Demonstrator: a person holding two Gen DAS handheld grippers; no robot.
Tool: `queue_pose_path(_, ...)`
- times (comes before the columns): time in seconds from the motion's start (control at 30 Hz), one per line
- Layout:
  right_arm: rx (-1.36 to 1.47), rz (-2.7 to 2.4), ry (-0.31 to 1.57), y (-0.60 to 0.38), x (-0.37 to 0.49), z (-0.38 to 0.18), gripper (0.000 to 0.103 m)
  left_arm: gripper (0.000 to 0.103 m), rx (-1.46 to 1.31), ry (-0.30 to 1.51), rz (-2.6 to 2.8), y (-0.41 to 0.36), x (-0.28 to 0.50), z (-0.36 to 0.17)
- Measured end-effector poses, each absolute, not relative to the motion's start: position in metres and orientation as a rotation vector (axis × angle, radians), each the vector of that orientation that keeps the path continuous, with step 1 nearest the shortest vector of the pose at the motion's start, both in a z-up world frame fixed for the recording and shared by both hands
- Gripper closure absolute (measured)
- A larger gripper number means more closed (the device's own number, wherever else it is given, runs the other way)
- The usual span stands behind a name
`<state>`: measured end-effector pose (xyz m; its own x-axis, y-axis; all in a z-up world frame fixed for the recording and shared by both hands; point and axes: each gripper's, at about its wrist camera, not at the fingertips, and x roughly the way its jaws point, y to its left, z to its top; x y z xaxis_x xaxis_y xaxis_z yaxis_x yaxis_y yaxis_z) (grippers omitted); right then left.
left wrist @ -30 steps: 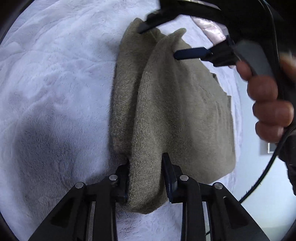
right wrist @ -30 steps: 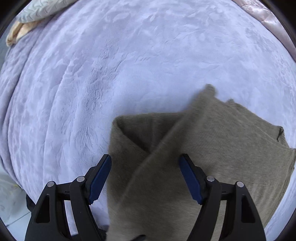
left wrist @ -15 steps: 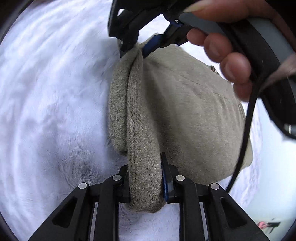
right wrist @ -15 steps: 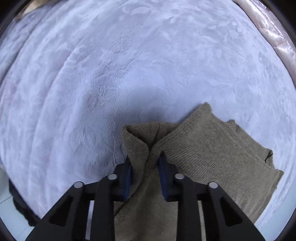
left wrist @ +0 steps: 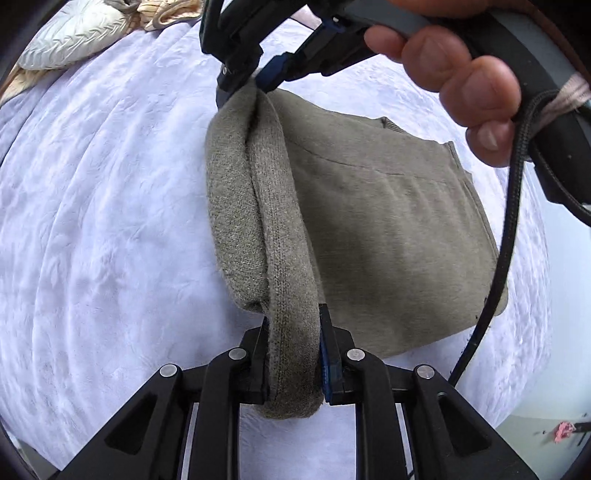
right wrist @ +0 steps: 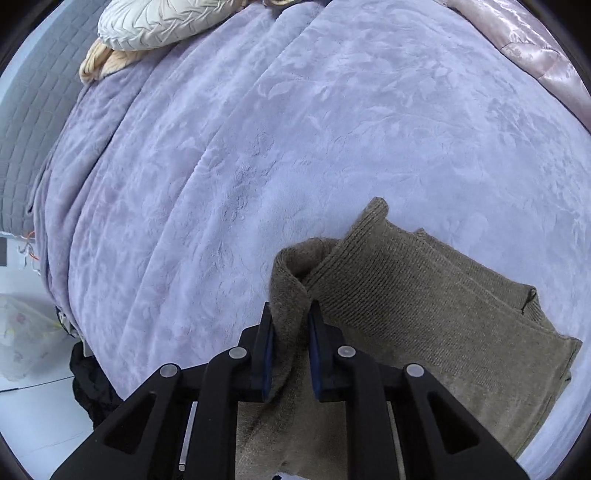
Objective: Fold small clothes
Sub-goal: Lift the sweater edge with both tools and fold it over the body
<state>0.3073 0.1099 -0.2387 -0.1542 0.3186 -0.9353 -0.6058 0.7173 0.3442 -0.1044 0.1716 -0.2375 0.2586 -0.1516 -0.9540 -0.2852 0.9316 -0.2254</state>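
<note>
An olive knitted garment (left wrist: 384, 236) is partly folded over a lavender blanket (left wrist: 103, 206). My left gripper (left wrist: 293, 325) is shut on the near end of its doubled fold edge. In the left wrist view my right gripper (left wrist: 251, 79), held by a hand (left wrist: 458, 74), is shut on the far end of that edge. In the right wrist view my right gripper (right wrist: 290, 314) pinches a bunched corner of the garment (right wrist: 413, 310), whose ribbed panel lies to the right. The fold edge hangs taut and raised between both grippers.
The lavender blanket (right wrist: 258, 140) spreads wide to the left and far side. A cream pillow (right wrist: 159, 22) and a tan cloth (right wrist: 99, 62) lie at the far left. A pink satin cover (right wrist: 532, 48) runs along the far right. A black cable (left wrist: 506, 229) hangs over the garment.
My right gripper went from open to shut on the garment's corner. Both grippers have since lifted the fold edge, and more of the bed shows.
</note>
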Motion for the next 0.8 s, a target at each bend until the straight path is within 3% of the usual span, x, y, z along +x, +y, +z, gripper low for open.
queue_pose_path(0.8,-0.054,0.906,1.428,-0.015,0.329,-0.181,0.086,0.083,-0.240,1.371,0.133,0.079,-0.070,-0.201)
